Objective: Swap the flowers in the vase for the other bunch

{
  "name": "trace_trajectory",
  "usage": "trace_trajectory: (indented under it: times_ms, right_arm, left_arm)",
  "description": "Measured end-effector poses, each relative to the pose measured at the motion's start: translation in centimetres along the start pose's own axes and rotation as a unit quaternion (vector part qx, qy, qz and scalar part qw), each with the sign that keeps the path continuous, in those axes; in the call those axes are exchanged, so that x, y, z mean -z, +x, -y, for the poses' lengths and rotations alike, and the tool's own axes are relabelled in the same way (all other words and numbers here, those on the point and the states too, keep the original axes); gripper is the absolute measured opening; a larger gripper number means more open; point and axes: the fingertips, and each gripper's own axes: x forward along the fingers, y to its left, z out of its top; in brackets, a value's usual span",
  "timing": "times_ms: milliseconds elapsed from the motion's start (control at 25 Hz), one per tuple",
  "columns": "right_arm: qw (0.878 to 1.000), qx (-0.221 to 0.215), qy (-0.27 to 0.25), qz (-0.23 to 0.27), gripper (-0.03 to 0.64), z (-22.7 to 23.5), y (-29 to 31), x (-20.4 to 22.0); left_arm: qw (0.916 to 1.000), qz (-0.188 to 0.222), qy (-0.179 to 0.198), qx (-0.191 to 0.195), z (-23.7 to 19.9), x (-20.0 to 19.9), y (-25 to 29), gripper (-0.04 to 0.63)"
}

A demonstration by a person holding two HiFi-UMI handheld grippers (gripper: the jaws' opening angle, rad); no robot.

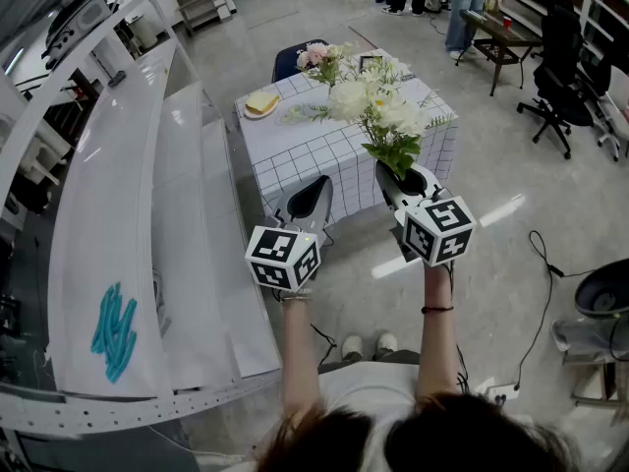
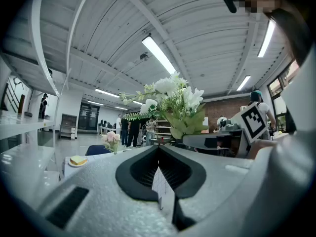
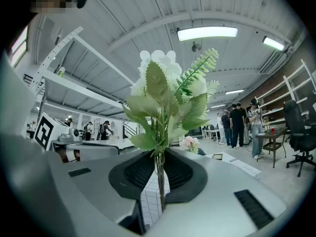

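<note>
Right gripper [image 1: 395, 177] is pinching the white bunch [image 1: 378, 106] by its stems, blooms up, at the table's near edge. Left gripper [image 1: 316, 190] is pressed together with nothing in it, just left of the right one. Both hang over floor [image 1: 501, 175], short of the table [image 1: 295, 155]. Pink bunch [image 1: 316, 57] stands at the table's far edge, plate [image 1: 261, 104] at the far left corner. Rack [image 1: 197, 224] edge runs close on the left. Open floor to the right, with a cable [image 1: 543, 264] lying there and an office chair [image 1: 560, 67] far right.
</note>
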Motion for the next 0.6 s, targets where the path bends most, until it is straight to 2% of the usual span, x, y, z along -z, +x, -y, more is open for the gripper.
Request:
trace_trajectory:
  times_ms: [600]
  right_arm:
    - [1.0,-0.009,0.015,-0.001,0.055,2.6,0.0,0.4]
  left_arm:
    - [1.0,0.004,-0.009,-0.003,0.7,0.3,2.2,0.012]
